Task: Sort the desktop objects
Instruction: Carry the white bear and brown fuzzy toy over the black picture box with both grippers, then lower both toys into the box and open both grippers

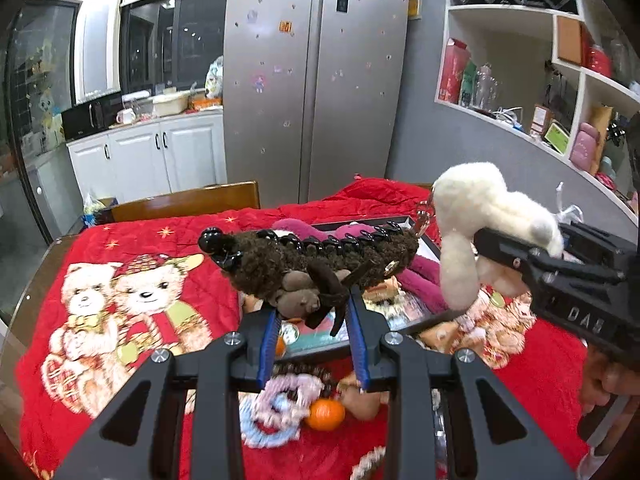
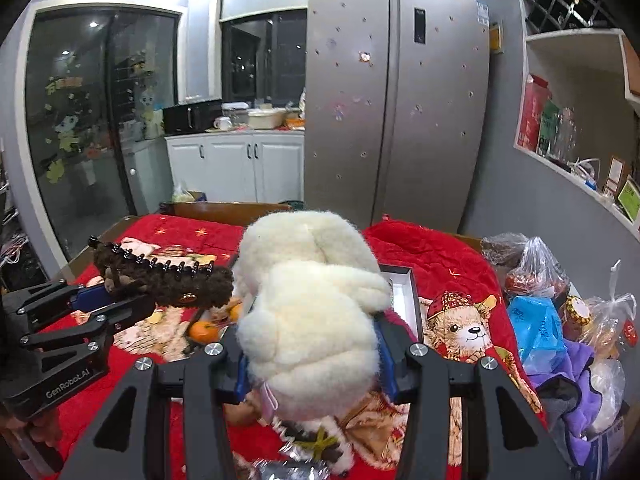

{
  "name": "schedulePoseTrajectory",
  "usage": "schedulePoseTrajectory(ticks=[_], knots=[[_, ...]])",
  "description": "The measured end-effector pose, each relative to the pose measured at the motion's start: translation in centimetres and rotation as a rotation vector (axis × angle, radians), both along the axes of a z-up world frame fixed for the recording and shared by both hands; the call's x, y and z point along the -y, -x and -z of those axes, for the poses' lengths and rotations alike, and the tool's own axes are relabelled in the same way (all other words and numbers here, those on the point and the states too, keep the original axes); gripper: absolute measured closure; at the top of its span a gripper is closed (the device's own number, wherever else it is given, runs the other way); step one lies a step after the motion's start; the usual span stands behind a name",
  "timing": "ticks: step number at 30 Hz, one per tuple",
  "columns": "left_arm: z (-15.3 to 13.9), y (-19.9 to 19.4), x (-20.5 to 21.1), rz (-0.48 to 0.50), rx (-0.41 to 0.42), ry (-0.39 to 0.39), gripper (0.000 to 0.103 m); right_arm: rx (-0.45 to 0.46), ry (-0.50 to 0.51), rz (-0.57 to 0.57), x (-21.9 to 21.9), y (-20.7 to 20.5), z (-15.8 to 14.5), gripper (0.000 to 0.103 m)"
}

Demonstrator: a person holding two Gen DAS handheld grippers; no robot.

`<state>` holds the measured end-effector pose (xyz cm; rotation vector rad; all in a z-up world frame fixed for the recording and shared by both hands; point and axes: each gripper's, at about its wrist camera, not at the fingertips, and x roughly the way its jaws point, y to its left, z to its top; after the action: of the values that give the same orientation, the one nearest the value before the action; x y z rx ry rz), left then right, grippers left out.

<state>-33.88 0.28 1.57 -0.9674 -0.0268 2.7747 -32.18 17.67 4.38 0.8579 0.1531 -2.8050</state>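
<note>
My left gripper (image 1: pixel 314 312) is shut on a brown fuzzy hair claw clip (image 1: pixel 320 256) with black teeth and a small bear charm, held above the red blanket. From the right wrist view the same clip (image 2: pixel 168 280) hangs at the left in the left gripper (image 2: pixel 116 304). My right gripper (image 2: pixel 312 340) is shut on a white plush toy (image 2: pixel 312 312) that fills the middle of its view. In the left wrist view this plush (image 1: pixel 480 208) is held up at the right by the right gripper (image 1: pixel 520 252). Below both lies a black-rimmed box (image 2: pixel 404 292).
A red bear-print blanket (image 1: pixel 120 288) covers the table. On it lie an orange (image 1: pixel 326 414), a pastel scrunchie (image 1: pixel 276 404) and a pink plush (image 1: pixel 420 280) in the box. Plastic bags (image 2: pixel 536 320) crowd the right edge. A wooden chair back (image 1: pixel 188 200) stands behind.
</note>
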Motion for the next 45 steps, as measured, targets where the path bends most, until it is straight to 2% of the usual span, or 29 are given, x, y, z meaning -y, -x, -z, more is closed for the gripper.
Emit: schedulePoseTrajectory(ticks=[8, 12, 16, 23, 30, 35, 36, 38, 39, 40, 45], knots=[[5.5, 6.2, -1.8, -0.009, 0.094, 0.021, 0.071, 0.084, -0.028, 0.023, -0.6, 6.2, 4.0, 0.055], [8.1, 7.3, -1.4, -0.016, 0.129, -0.003, 0.071, 0.126, -0.026, 0.027, -1.0, 8.1, 6.3, 0.055], [9.9, 8.3, -0.9, -0.024, 0.16, 0.018, 0.071, 0.157, -0.011, 0.035, -1.2, 9.3, 8.1, 0.055], [11.1, 8.8, -0.9, -0.014, 0.182, 0.034, 0.071, 0.201, -0.037, 0.022, 0.4, 10.0, 10.2, 0.055], [11.2, 8.6, -1.5, 0.001, 0.194, 0.039, 0.071, 0.212, -0.038, 0.015, 0.7, 9.9, 10.7, 0.055], [10.8, 8.4, -1.9, -0.008, 0.175, 0.096, 0.071, 0.213, -0.052, 0.029, 1.0, 9.7, 10.8, 0.049], [10.7, 8.3, -1.8, -0.007, 0.165, 0.094, 0.07, 0.211, -0.046, 0.029, 1.0, 9.7, 10.7, 0.049], [10.3, 8.2, -1.7, -0.005, 0.153, 0.086, 0.056, 0.194, -0.036, 0.036, 0.9, 9.6, 10.3, 0.04], [10.2, 8.2, -1.7, -0.01, 0.151, 0.086, 0.037, 0.184, -0.039, 0.035, 0.9, 9.5, 10.1, 0.037], [9.9, 8.1, -1.6, -0.019, 0.14, 0.086, 0.031, 0.173, -0.046, 0.035, 1.0, 9.4, 9.8, 0.031], [8.9, 7.5, -1.8, -0.006, 0.113, 0.1, 0.029, 0.12, -0.057, 0.038, 1.2, 8.6, 8.5, 0.029]])
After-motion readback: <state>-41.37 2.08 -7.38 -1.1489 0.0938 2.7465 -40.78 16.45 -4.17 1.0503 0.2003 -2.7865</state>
